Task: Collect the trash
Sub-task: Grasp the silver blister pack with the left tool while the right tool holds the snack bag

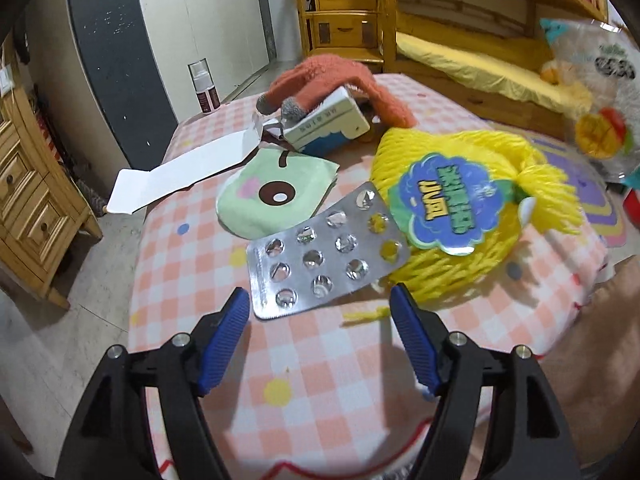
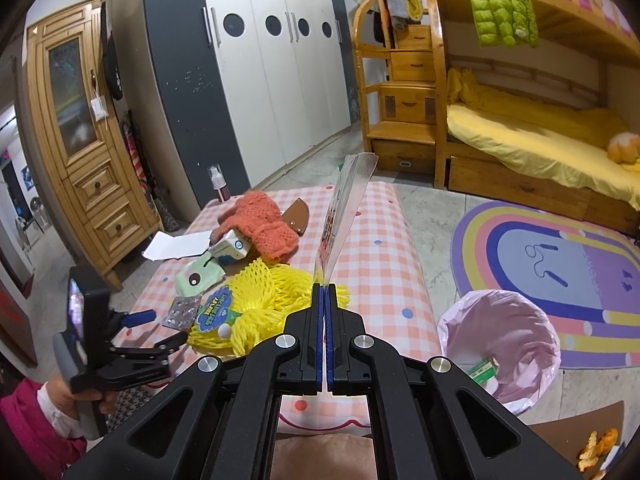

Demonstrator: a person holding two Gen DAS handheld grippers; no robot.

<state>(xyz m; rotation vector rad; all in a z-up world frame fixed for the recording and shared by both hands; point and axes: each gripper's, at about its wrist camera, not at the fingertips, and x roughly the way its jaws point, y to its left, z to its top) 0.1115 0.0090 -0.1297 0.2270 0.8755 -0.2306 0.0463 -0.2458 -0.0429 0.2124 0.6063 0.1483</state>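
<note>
Clear plastic snack bag (image 2: 347, 216) pinched edge-on in tight-closed right gripper (image 2: 324, 294), long axis pointing up and away over checked bedspread (image 2: 384, 264), left gripper (image 1: 318, 306) gaping before silver blister pack (image 1: 320, 256).

Place: a child's bedroom in a home.
Bed: a wooden bunk bed (image 2: 540, 92) stands far ahead and to the right of the right jaws, with yellow bedding (image 2: 532, 136) on the lower bunk and a green jacket (image 2: 502, 4) hung from the upper rail.
Steps: a wooden drawer staircase (image 2: 404, 92) climbs to the top bunk, ahead of the jaws.
Storage: a tall white and grey wardrobe (image 2: 256, 72) with round dark dots, and a wooden cabinet (image 2: 76, 128) to the left of it.
Floor: a rainbow rug (image 2: 560, 264) to the right of the jaws, beside a bin (image 2: 500, 344) with a pink liner.
Surface: a pink checked cover (image 1: 304, 380) under the left jaws, strewn with household clutter.
</note>
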